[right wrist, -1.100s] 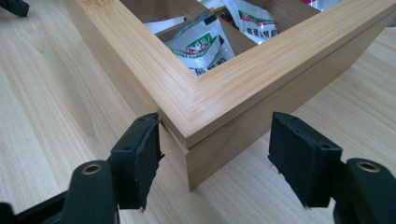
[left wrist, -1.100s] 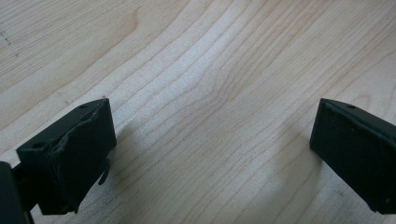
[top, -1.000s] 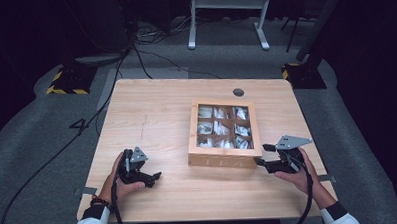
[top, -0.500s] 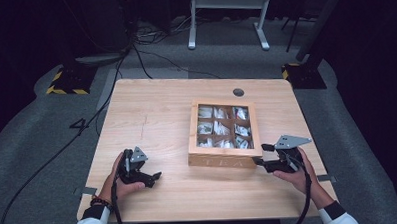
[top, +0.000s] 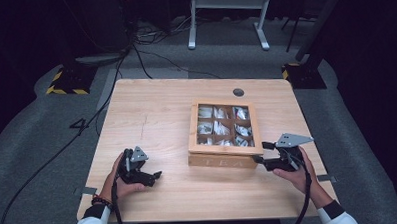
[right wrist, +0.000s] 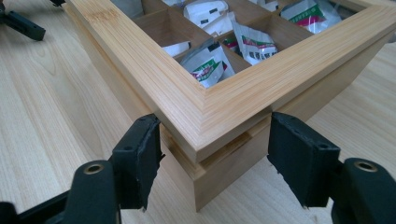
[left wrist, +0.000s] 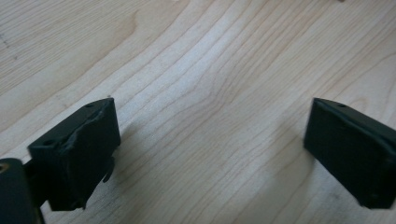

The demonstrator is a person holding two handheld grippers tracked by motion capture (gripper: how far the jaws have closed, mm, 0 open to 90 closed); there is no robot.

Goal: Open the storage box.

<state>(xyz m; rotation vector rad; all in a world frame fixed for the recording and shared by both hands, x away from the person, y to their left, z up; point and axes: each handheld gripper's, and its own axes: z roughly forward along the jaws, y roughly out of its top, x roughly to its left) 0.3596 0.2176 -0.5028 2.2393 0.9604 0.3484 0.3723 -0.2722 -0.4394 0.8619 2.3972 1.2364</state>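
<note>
A wooden tea box with a windowed lid stands right of the table's middle. Tea bags fill its compartments. My right gripper is open at the box's front right corner. In the right gripper view its jaws stand on either side of that corner, close to the wood, and tea bags show through the lid. My left gripper rests low over the bare table near the front left, open. Between its jaws there is only wood grain.
The light wooden table has a round cable hole at the back. Bare wood lies left of the box and along the front edge. A white stand and cables are on the dark floor behind.
</note>
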